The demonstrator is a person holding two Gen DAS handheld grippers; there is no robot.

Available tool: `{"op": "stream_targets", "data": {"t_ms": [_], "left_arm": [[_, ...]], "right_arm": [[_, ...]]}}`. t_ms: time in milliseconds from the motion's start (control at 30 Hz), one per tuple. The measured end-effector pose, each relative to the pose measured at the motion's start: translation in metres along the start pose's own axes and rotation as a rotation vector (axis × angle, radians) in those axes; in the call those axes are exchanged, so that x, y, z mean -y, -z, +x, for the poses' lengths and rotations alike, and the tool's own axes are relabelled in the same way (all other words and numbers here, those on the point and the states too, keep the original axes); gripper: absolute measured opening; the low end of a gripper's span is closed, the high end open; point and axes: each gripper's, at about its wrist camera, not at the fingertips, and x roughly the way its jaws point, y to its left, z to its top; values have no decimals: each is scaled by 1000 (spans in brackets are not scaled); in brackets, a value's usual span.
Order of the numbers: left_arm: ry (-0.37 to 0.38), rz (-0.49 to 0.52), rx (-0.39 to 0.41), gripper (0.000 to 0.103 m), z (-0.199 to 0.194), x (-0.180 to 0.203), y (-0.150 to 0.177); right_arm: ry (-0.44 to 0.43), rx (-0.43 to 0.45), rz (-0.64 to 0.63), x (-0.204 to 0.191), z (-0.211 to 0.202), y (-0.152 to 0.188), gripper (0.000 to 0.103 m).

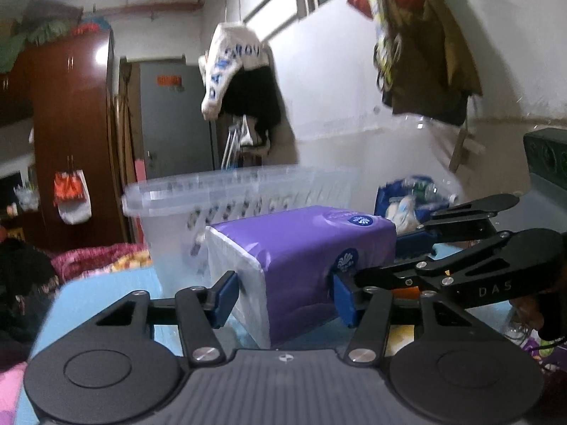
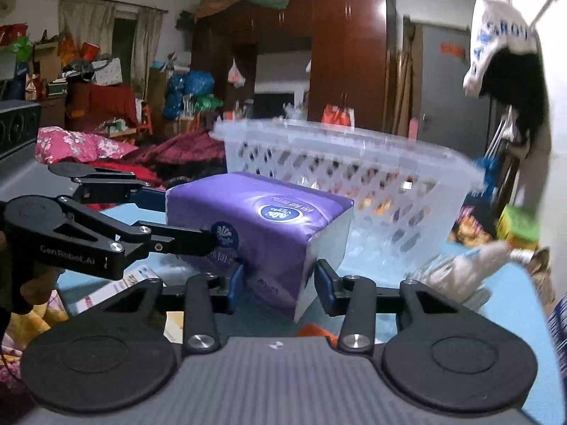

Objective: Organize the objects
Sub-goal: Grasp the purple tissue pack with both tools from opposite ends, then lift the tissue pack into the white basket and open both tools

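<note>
blue pads [image 1: 224, 293] of the left gripper [image 1: 283, 295] press on both sides of one purple tissue pack [image 1: 304, 251], its jaws clamped on the near end. right gripper [image 2: 278, 285] is clamped on the same pack [image 2: 262, 226] from another side, so two grippers hold one pack, which looks lifted above the blue surface [image 1: 88, 294]. each reaches forward at about pack height, crossing the other. one clear plastic basket [image 2: 354, 173] stands just behind the pack.
</note>
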Motion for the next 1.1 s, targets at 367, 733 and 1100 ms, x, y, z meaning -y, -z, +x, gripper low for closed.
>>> {"op": "stream_targets", "data": {"t_ms": [367, 733, 1100], "left_arm": [[-17, 80, 190, 58, -36, 13, -87], [8, 35, 1, 58, 69, -35, -166], [7, -161, -342, 56, 179, -82, -125]], "right_arm": [[43, 185, -74, -6, -54, -59, 44], [54, 135, -6, 60, -1, -139, 43], [64, -221, 100, 105, 122, -117, 36]]}}
